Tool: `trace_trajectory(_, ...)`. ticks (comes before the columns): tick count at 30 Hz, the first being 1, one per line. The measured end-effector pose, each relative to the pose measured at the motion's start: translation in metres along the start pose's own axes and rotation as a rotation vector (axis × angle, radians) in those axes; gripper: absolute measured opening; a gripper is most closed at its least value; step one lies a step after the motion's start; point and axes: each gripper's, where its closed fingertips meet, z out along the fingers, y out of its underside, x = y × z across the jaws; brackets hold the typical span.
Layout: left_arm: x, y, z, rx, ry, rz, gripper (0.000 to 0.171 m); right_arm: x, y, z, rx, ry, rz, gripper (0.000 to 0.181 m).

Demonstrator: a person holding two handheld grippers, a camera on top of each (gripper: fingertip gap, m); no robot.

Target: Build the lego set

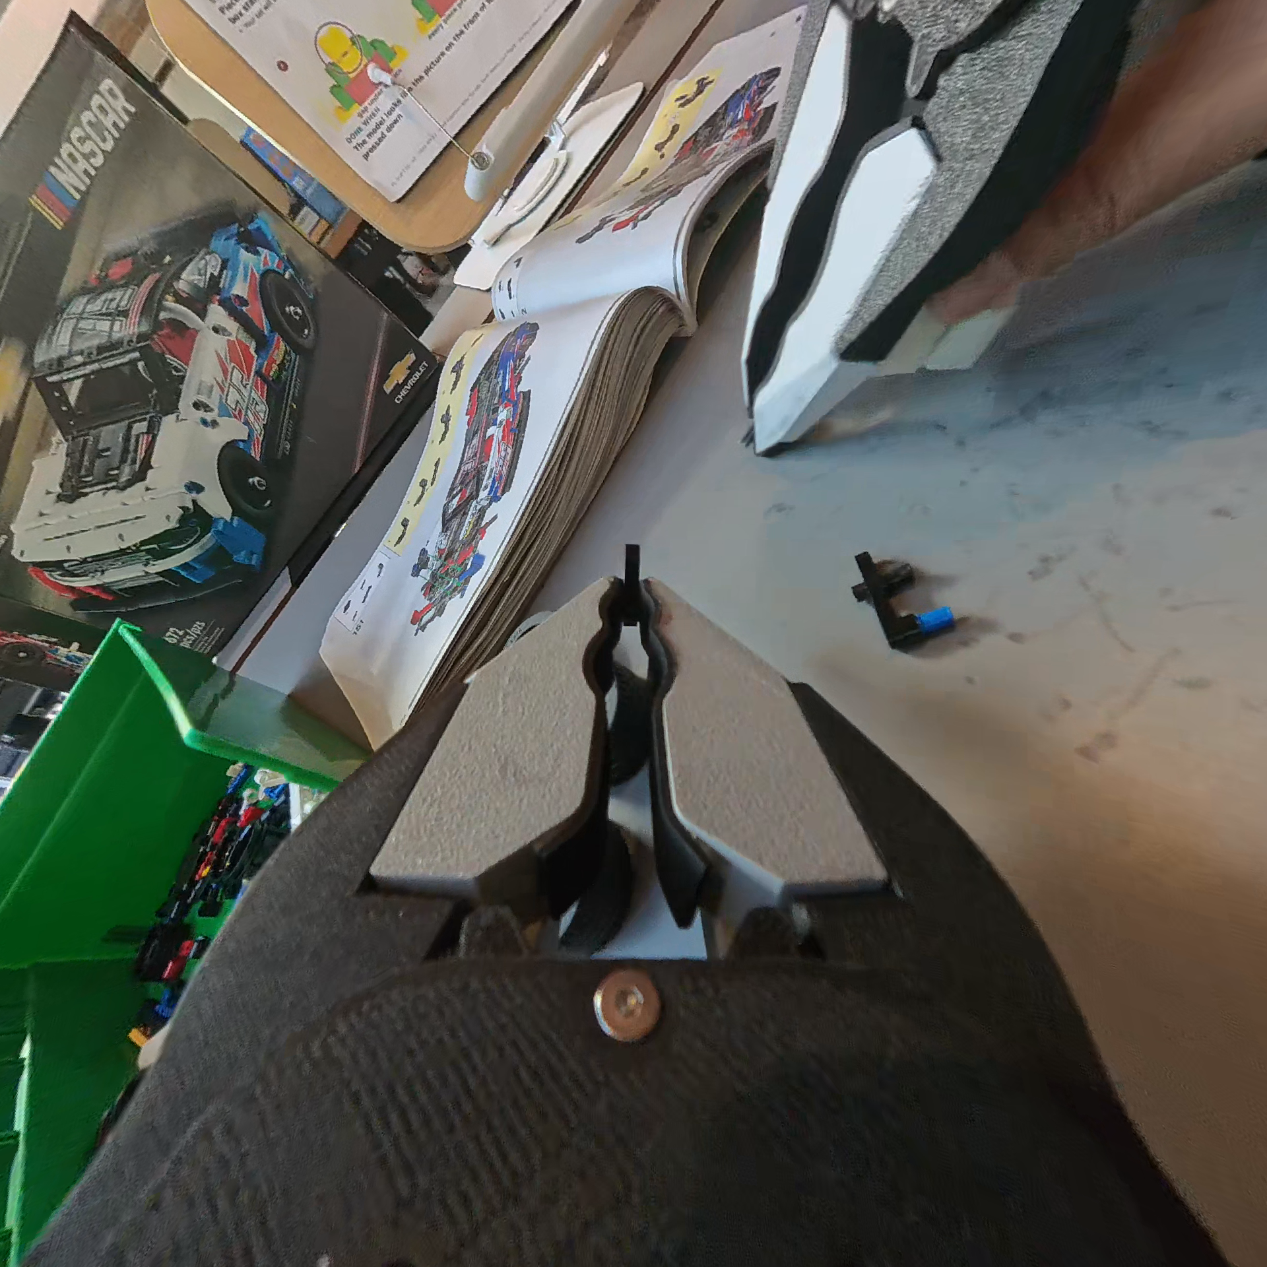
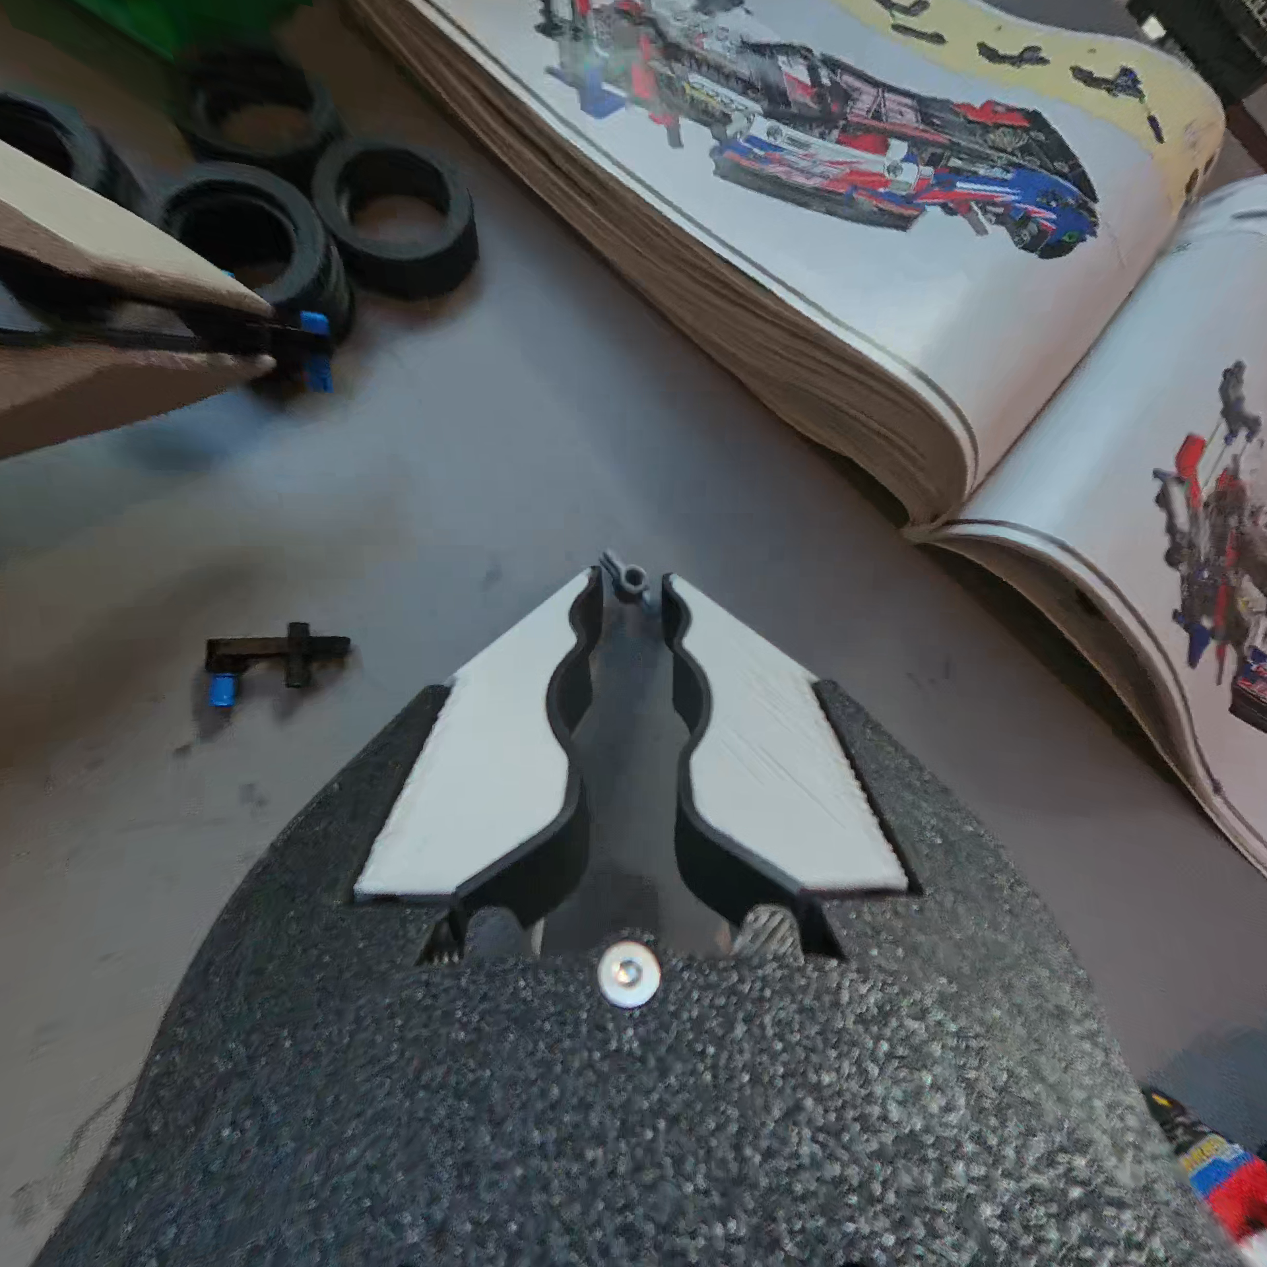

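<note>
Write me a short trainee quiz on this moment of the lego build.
1. True or false: the instruction book lies closed.
2. The pin on the loose black piece lying on the table is: A red, B blue, C yellow.
3. Fill in: the left gripper is shut on a thin part coloured ___.
Key: 1 false; 2 B; 3 black.

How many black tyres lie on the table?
4, clustered at upper left in the right wrist view: one rightmost, one centre, one behind, one at the frame edge. Others may be hidden.
</note>
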Motion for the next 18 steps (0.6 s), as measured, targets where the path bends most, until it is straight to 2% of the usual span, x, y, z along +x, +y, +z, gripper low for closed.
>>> trace_trajectory(4,-0.001,-0.001,0.0,-0.008,-0.036,0.04,0.001,0.005,-0.01,-0.009,0.044,0.125,-0.067,0.027)
trace_trajectory(7,-0.002,-0.002,-0.001,0.0,-0.049,0.036,0.001,-0.001,-0.003,-0.013,0.026,0.13,-0.044,0.045)
trace_trajectory(10,-0.003,-0.002,-0.003,-0.009,-0.072,0.051,0.001,-0.002,-0.008,-0.031,0.111,0.204,-0.086,0.042)
trace_trajectory(16,-0.004,0.002,-0.005,-0.026,-0.085,0.042,0.001,-0.007,-0.004,-0.062,0.167,0.218,-0.05,0.047)
trace_trajectory(18,-0.004,0.003,-0.009,-0.024,-0.079,0.009,0.001,-0.017,-0.003,-0.069,0.193,0.18,-0.047,0.047)
